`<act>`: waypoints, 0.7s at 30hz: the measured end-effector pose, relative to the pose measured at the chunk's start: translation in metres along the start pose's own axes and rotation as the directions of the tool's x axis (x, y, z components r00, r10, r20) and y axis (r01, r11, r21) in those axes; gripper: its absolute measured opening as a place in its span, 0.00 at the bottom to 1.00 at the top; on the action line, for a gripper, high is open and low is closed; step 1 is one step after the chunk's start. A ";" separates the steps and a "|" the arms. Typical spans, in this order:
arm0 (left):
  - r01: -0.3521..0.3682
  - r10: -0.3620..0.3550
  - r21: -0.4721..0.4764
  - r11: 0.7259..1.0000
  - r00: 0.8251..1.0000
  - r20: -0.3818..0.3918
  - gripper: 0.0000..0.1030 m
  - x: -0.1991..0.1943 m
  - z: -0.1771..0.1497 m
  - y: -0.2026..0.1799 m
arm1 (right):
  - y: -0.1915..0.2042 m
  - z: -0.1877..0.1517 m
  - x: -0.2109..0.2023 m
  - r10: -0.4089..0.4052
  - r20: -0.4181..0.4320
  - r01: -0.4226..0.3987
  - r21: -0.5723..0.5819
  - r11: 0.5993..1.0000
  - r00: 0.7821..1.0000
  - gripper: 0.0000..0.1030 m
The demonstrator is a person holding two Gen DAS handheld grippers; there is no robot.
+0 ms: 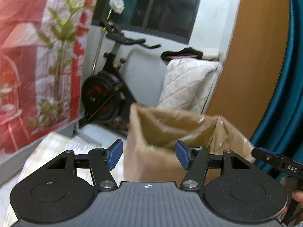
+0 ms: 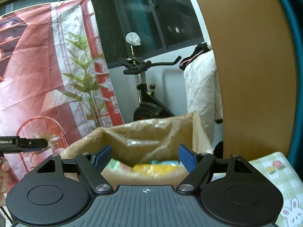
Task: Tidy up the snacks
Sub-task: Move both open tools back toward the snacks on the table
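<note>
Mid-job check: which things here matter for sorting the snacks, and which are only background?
Job:
- cardboard box with plastic liner
- snack packets inside it
- left gripper, open
- right gripper, open

Background:
- exercise bike
- printed backdrop
- quilted blanket
- checked tablecloth

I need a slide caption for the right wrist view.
Open right gripper above a plastic-lined brown cardboard box holding colourful snack packets.

I am facing the open-topped cardboard box (image 2: 151, 132); its mouth is giving clear entry from above. The wooden panel (image 2: 251, 75) is blocking the right side. The exercise bike (image 1: 106, 94) is standing behind, well apart.
</note>
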State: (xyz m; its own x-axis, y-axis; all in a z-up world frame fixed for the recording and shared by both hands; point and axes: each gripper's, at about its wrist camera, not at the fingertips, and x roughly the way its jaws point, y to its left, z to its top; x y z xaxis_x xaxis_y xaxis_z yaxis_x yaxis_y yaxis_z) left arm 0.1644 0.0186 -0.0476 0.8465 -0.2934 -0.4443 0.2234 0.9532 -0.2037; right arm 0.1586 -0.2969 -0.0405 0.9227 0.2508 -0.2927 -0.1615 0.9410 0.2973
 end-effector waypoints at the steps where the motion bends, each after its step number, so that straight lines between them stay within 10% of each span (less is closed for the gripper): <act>1: -0.008 0.008 -0.006 1.000 1.000 -0.017 0.61 -0.003 -0.007 0.003 | 0.001 -0.006 -0.006 -0.005 -0.003 0.005 -0.004 1.000 1.000 0.71; 21: -0.020 0.000 -0.077 0.997 0.970 -0.245 0.56 0.003 -0.102 0.027 | -0.007 -0.119 -0.029 -0.134 -0.225 0.140 0.010 0.990 0.965 0.69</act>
State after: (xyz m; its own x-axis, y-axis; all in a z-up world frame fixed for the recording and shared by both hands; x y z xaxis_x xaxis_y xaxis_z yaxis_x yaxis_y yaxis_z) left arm 0.1240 0.0357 -0.1433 0.7024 -0.3019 -0.6446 0.1686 0.9504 -0.2615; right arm 0.0911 -0.2839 -0.1425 0.8336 0.1669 -0.5266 -0.0274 0.9646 0.2623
